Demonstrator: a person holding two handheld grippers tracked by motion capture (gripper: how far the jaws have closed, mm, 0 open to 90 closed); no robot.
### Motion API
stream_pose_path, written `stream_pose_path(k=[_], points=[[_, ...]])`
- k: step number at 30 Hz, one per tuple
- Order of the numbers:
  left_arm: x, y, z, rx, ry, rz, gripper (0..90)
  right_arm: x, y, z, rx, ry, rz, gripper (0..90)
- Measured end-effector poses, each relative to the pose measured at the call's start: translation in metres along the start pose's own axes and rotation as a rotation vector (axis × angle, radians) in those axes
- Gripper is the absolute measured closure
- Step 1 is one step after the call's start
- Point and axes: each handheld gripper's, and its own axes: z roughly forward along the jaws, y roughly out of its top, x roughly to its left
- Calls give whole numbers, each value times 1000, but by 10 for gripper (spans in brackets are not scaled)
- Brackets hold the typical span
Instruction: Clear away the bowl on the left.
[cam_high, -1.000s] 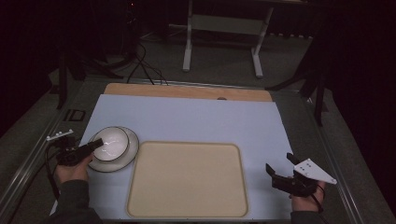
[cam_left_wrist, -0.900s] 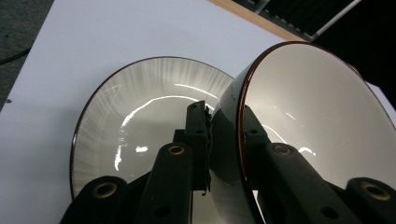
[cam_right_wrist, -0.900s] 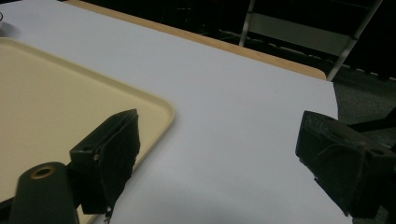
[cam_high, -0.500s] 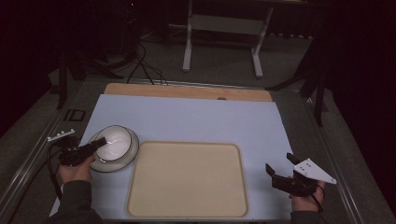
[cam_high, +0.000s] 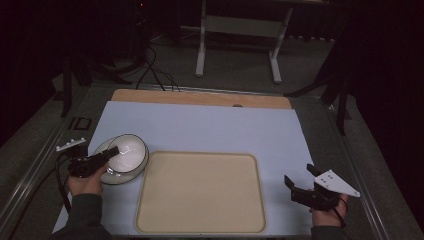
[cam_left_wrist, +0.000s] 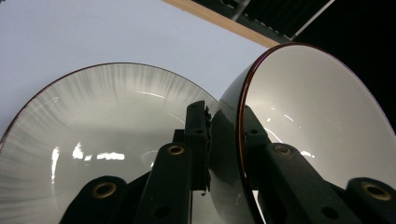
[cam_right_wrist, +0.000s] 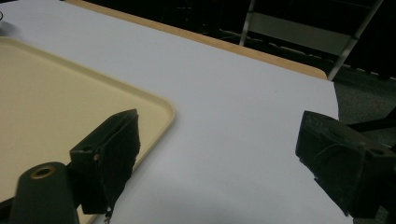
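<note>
A white bowl (cam_high: 129, 152) with a dark rim hangs tilted just over a white plate (cam_high: 116, 178) at the left of the pale blue mat. My left gripper (cam_high: 113, 151) is shut on the bowl's near rim, one jaw inside and one outside. In the left gripper view the bowl (cam_left_wrist: 317, 116) stands on edge at the right, the plate (cam_left_wrist: 93, 116) lies below at the left, and my left gripper (cam_left_wrist: 224, 135) pinches the bowl's wall. A beige tray (cam_high: 200, 195) lies in the middle. My right gripper (cam_high: 299, 174) rests open and holds nothing, right of the tray (cam_right_wrist: 46, 93).
The pale blue mat (cam_high: 210, 127) covers the table, with a wooden strip (cam_high: 200, 97) along its far edge. Beyond the table are a metal stand (cam_high: 237, 30) and cables on a dark floor. My right gripper (cam_right_wrist: 219, 140) has bare mat between its jaws.
The bowl has tipped up and shifted slightly right off the plate's centre, held by my left gripper. The right gripper has not moved.
</note>
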Motion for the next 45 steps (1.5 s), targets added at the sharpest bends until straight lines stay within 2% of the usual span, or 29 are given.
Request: stream_pose_path(k=[20, 45], points=[[-14, -2, 5, 6, -34, 19, 793, 0, 0, 0, -4, 0, -2, 135], [-30, -4, 11, 8, -49, 50, 791, 0, 0, -1, -5, 0, -4, 135]])
